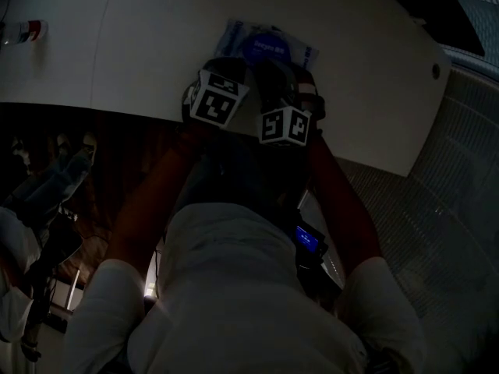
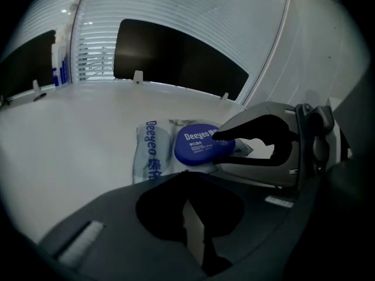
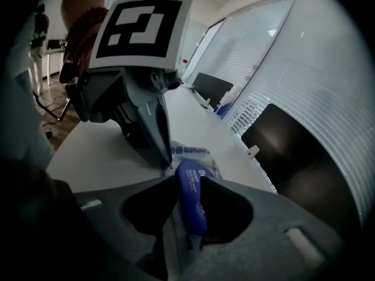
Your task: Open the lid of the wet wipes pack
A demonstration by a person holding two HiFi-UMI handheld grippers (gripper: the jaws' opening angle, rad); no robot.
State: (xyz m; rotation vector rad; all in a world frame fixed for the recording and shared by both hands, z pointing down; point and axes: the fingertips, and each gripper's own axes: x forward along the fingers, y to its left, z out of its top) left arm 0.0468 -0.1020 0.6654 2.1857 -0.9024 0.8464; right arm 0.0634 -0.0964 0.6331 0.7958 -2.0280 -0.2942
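Observation:
The wet wipes pack [image 1: 265, 47] lies flat on the white table [image 1: 117, 45], near its front edge, with a round blue lid [image 2: 202, 144] on top. My right gripper [image 2: 227, 150] comes in from the right. Its jaws stand apart, the upper tip over the lid and the lower along the lid's near edge. In the right gripper view the lid [image 3: 192, 198] shows edge-on between those jaws [image 3: 190, 206], with dark gaps on both sides. My left gripper [image 3: 163, 161] points down with its tip at the pack's end; its own view is too dark there to show the jaws.
A white bottle [image 1: 23, 29] with a red band lies at the table's far left. A small hole [image 1: 435, 70] sits near the right corner. Behind the table run window blinds and a dark panel [image 2: 176, 57]. Bottles [image 2: 58, 63] stand at the far left.

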